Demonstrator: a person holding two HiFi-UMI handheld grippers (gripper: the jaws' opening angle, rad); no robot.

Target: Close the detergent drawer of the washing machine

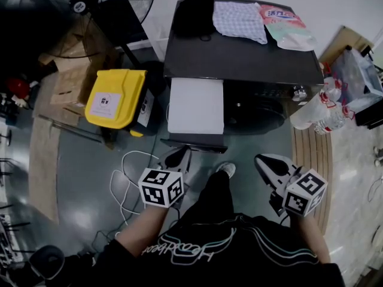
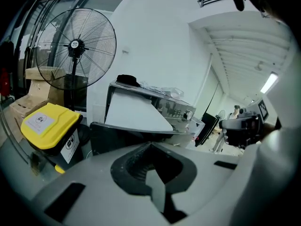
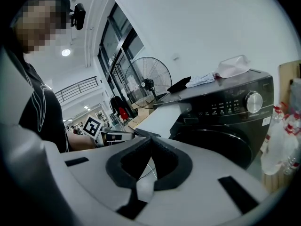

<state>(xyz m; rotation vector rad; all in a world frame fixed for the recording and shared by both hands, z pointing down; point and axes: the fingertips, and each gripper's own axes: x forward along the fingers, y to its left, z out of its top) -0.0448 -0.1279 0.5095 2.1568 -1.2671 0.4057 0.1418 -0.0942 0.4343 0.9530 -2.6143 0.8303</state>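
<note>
A dark front-loading washing machine (image 1: 239, 58) stands ahead of me. Its detergent drawer (image 1: 196, 105) is pulled far out at the left front and shows a white top. The drawer also shows in the left gripper view (image 2: 134, 111) and in the right gripper view (image 3: 162, 118). My left gripper (image 1: 178, 157) is just in front of the drawer's front edge, shut and holding nothing. My right gripper (image 1: 267, 163) hangs to the right, before the machine's door (image 3: 221, 142), also shut and holding nothing. Neither gripper touches the drawer.
A black cloth (image 1: 194, 15), a checked cloth (image 1: 239, 20) and a detergent bag (image 1: 287, 26) lie on the machine's top. A yellow-lidded bin (image 1: 115, 97) and a standing fan (image 1: 90, 5) are to the left. Water bottles (image 1: 317, 109) stand at the right. A white cable (image 1: 128, 184) lies on the floor.
</note>
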